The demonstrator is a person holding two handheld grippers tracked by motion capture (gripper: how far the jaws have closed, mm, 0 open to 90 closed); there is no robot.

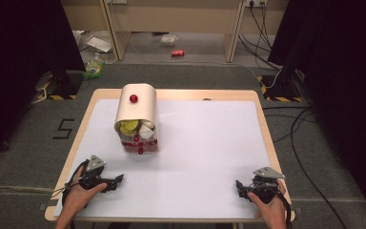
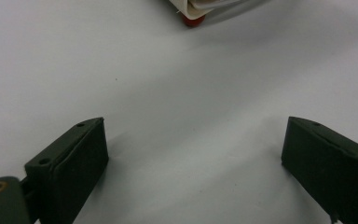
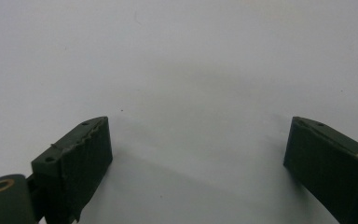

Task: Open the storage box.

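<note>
Both tools rest on the white worktop (image 1: 205, 143), jaws spread, nothing between them. Cream bread box (image 1: 136, 117) with red knob stands left of centre, ahead of the left tool (image 1: 116, 181), well apart. Right tool (image 1: 241, 187) lies farther; left is nearer.

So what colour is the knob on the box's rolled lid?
Red knob, clearest in the high view.

Left gripper (image 1: 116, 180) and right gripper (image 1: 240, 187), jaws wide apart.
</note>
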